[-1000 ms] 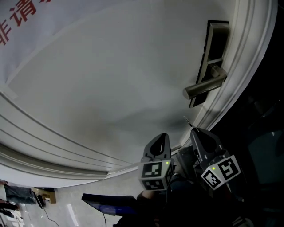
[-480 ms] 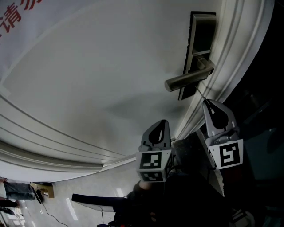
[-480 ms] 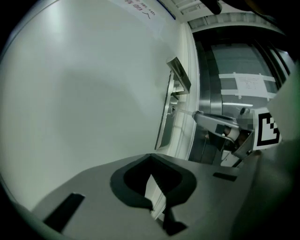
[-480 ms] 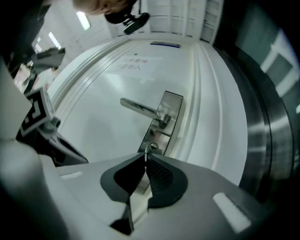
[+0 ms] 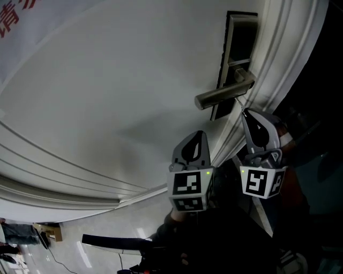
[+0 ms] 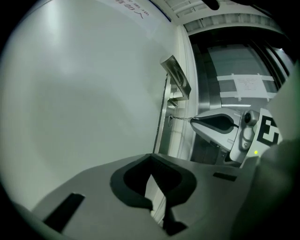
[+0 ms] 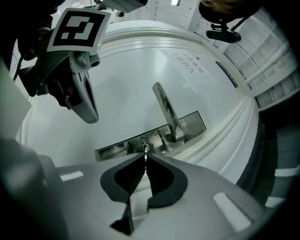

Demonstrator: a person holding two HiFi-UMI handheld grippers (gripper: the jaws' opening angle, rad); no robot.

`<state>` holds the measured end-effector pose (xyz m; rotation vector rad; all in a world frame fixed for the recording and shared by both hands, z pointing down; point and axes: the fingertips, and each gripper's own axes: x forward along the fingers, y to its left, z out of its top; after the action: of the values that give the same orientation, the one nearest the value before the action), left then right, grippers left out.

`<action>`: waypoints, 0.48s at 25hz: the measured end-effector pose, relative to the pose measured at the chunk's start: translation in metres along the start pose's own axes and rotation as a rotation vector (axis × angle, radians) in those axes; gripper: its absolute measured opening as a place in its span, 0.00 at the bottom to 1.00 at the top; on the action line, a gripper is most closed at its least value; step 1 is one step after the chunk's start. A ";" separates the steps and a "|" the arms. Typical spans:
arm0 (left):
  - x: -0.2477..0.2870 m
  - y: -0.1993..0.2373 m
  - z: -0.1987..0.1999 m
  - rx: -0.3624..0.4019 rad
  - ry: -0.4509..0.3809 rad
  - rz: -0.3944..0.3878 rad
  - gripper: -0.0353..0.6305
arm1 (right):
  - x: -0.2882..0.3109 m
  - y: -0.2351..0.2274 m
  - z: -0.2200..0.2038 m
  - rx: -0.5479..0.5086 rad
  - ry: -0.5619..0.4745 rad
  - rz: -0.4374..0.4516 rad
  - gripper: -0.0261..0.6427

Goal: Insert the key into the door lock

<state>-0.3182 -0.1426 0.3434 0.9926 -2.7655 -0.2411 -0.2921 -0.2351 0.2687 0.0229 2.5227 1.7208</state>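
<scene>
A white door carries a steel lock plate [image 5: 239,59] with a lever handle [image 5: 221,96] near its right edge. My right gripper [image 5: 245,111] is shut on a thin metal key [image 7: 145,154]. The key's tip is at the round keyhole [image 7: 146,148] in the plate [image 7: 117,149], below the handle [image 7: 165,110]. In the left gripper view the key [image 6: 181,118] bridges the right gripper's nose [image 6: 211,123] and the keyhole [image 6: 170,118]. My left gripper [image 5: 198,134] hangs shut and empty a little left of the right one, off the door; its closed tips [image 6: 150,155] point toward the door's edge.
Stepped white moulding [image 5: 278,59] frames the door on the right, with a dark gap [image 5: 321,107] beyond it. Red lettering [image 5: 13,13] marks the door's top left. A tiled floor with cables and a person's legs [image 5: 16,235] shows at the bottom left.
My right gripper has risen with the key from below the handle up to the lock plate, bringing the key's tip to the keyhole. The left gripper has risen slightly.
</scene>
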 end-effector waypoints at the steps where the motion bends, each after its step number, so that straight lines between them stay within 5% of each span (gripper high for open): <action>1: 0.001 -0.001 -0.001 -0.003 0.003 -0.003 0.05 | 0.000 0.000 0.000 -0.023 0.004 0.000 0.06; 12: 0.003 -0.009 -0.003 -0.010 0.001 -0.036 0.05 | 0.004 0.004 -0.002 -0.149 0.044 -0.012 0.06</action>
<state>-0.3144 -0.1521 0.3449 1.0403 -2.7453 -0.2591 -0.2965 -0.2351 0.2727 -0.0408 2.4110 1.9197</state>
